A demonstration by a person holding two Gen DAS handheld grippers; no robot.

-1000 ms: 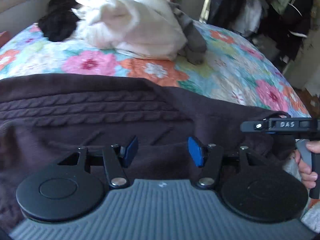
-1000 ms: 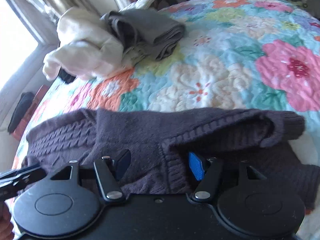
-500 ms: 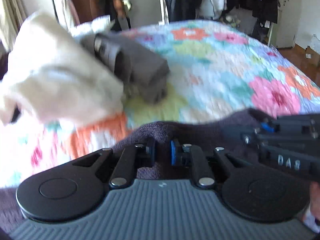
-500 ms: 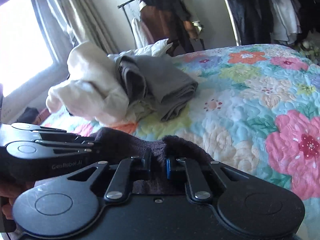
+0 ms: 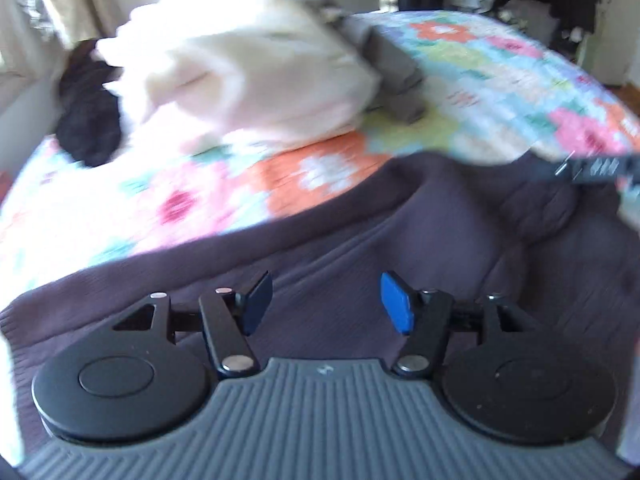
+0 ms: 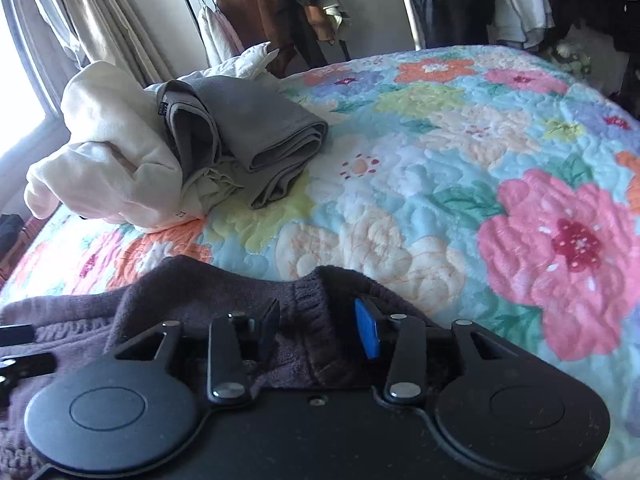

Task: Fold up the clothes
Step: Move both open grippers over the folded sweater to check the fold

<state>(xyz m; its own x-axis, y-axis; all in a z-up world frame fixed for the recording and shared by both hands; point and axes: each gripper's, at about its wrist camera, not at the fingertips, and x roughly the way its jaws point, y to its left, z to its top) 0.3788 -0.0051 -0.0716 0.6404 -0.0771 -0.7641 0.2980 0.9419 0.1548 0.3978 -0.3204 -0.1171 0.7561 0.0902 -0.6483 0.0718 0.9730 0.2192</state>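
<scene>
A dark purple knit sweater lies on the floral quilt at the near edge of the bed; it also shows in the right wrist view. My left gripper is open and empty just above the sweater's flat body. My right gripper is open, with a ribbed fold of the sweater lying loose between its jaws. The right gripper shows blurred at the right edge of the left wrist view.
A cream garment pile and a folded grey garment lie at the far left of the bed. A black garment lies behind them. Clothes racks stand beyond the bed. The quilt spreads to the right.
Both grippers were shut on the sweater's edge half a second ago, holding it up. Now both have opened and the sweater lies folded on the bed. The left view has swung left.
</scene>
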